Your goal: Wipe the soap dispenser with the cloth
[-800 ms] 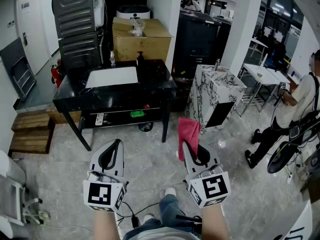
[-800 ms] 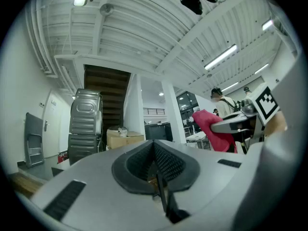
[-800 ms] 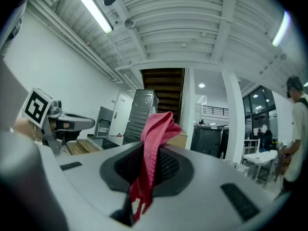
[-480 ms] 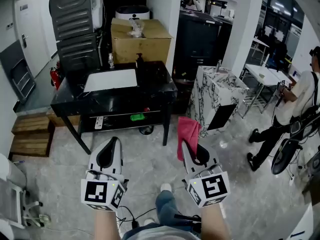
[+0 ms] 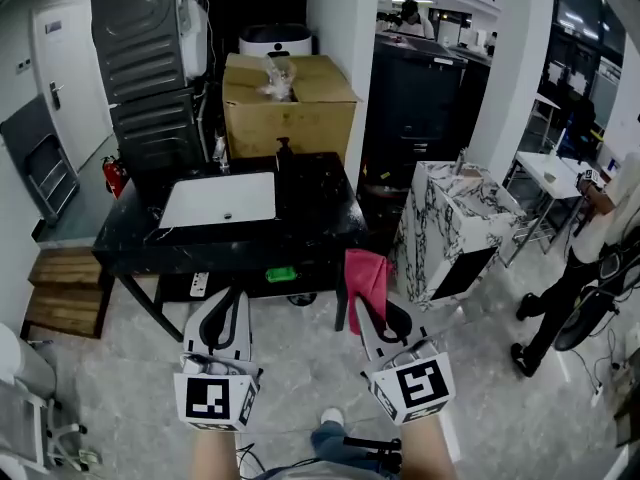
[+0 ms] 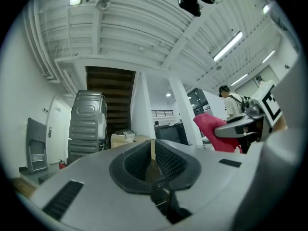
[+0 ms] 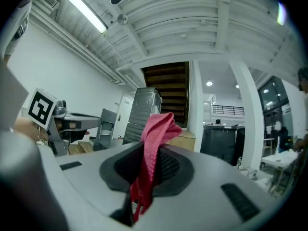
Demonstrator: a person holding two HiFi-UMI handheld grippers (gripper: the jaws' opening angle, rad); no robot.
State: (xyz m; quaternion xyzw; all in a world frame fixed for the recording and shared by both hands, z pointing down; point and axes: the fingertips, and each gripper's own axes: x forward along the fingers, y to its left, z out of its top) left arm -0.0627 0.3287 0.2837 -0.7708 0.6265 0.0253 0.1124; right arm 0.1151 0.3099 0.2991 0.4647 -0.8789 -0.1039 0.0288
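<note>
Both held forward: left tongs (image 5: 236,292) closed empty, right tongs (image 5: 358,306) clamped.

Clamped tight on a red cloth (image 7: 156,129) by the right gripper (image 7: 153,149), with the fabric bunched up past the tips and trailing back toward the camera. Off to the gripper's left, held about level: the left gripper (image 7: 91,124), marker cube (image 7: 42,106) facing this way. Straight ahead beyond the tips: a grey ribbed machine (image 7: 143,110), with a cardboard box (image 7: 184,141) low beside it. Ahead to the right, a black cabinet (image 7: 219,141); farther right, a white table (image 7: 284,160). Overhead to the left, a lit tube lamp (image 7: 86,11).
</note>
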